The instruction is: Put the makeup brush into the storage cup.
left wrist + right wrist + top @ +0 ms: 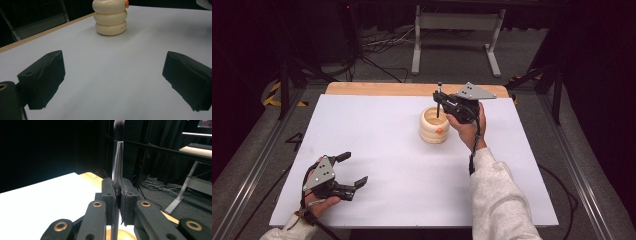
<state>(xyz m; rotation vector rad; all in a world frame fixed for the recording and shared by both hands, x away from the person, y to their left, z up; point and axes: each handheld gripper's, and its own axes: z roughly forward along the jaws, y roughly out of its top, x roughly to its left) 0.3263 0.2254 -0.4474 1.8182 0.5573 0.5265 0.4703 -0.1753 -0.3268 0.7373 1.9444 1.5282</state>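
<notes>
while the brush (117, 162) stands upright: pinched in the right gripper (446, 102)
brush tip: down inside the cream holder (434, 125) (ribbed)
left gripper (352, 172): spread, well apart

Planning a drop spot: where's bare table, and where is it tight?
Free: the white table between the left gripper and cream holder, plus the far-left stretch. Tight: at the holder, where the right gripper holds a brush over it.
</notes>
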